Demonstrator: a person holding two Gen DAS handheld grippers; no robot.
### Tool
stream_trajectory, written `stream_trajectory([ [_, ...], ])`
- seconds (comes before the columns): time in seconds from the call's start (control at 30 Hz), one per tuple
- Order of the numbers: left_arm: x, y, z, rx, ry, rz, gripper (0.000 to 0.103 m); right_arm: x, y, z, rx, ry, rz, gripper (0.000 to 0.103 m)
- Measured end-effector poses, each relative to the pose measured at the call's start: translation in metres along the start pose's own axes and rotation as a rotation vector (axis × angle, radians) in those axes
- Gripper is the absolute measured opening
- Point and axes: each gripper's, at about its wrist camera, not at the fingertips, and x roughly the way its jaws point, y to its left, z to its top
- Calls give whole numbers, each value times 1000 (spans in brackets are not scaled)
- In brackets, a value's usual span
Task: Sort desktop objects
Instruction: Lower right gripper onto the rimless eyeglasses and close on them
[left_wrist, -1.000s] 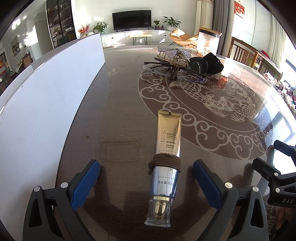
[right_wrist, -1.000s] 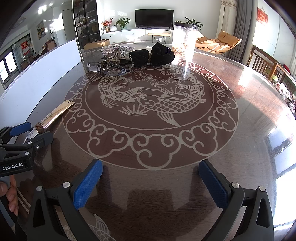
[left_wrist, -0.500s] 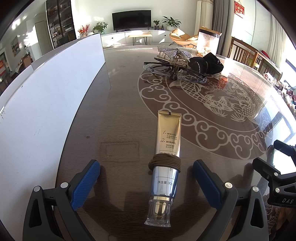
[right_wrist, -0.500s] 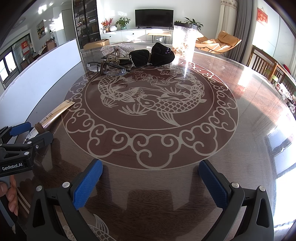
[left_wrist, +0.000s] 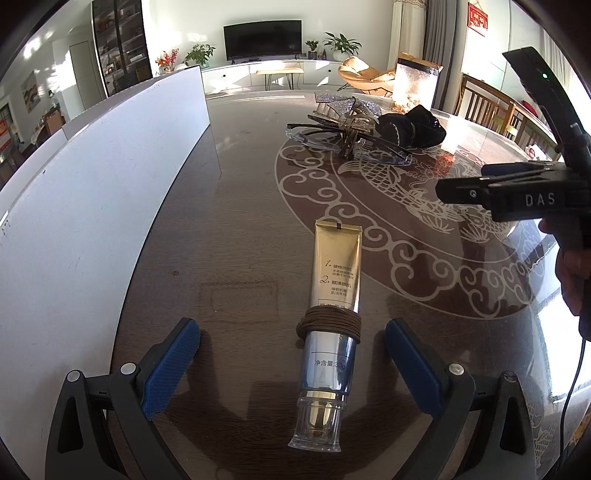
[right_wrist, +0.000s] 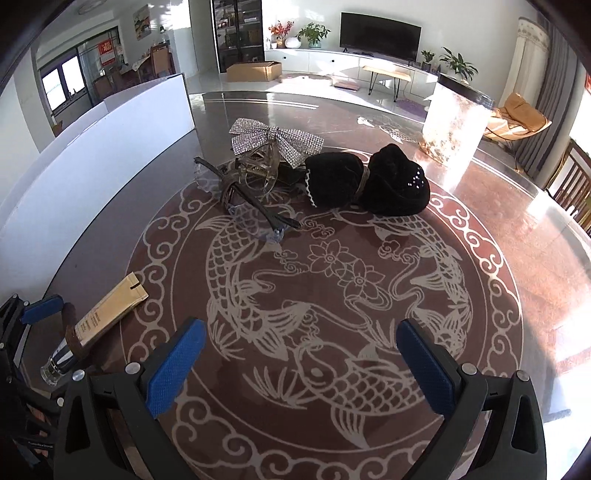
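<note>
Our left tool, spread wide, straddles the gold tube lying at 6 o'clock on the table; we should close squarely below its cord wrap. The right tool hangs spread and empty.

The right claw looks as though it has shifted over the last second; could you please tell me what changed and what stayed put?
The right claw rose and advanced over the round table with the carp pattern toward the heap with the rhinestone bow and black velvet pouch, open and empty. The left claw stayed open around the gold and silver cosmetic tube, which did not move, nor did the heap.
</note>
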Motion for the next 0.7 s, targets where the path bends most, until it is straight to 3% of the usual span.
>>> stream_trajectory([
  [0.13, 0, 0, 0, 0, 0, 0, 103, 28, 19, 43, -75, 50, 26, 103],
  [0.27, 0, 0, 0, 0, 0, 0, 103, 54, 36, 62, -119, 86, 26, 101],
  [0.33, 0, 0, 0, 0, 0, 0, 103, 59, 38, 64, -107, 87, 65, 91],
  [0.37, 0, 0, 0, 0, 0, 0, 103, 61, 38, 64, -93, 88, 91, 66],
  [0.47, 0, 0, 0, 0, 0, 0, 103, 55, 40, 60, -77, 59, 108, 33],
  [0.5, 0, 0, 0, -1, 0, 0, 103, 53, 39, 56, -71, 56, 115, 27],
  [0.7, 0, 0, -1, -2, 0, 1, 103, 11, 25, -6, -3, 19, 90, 26],
])
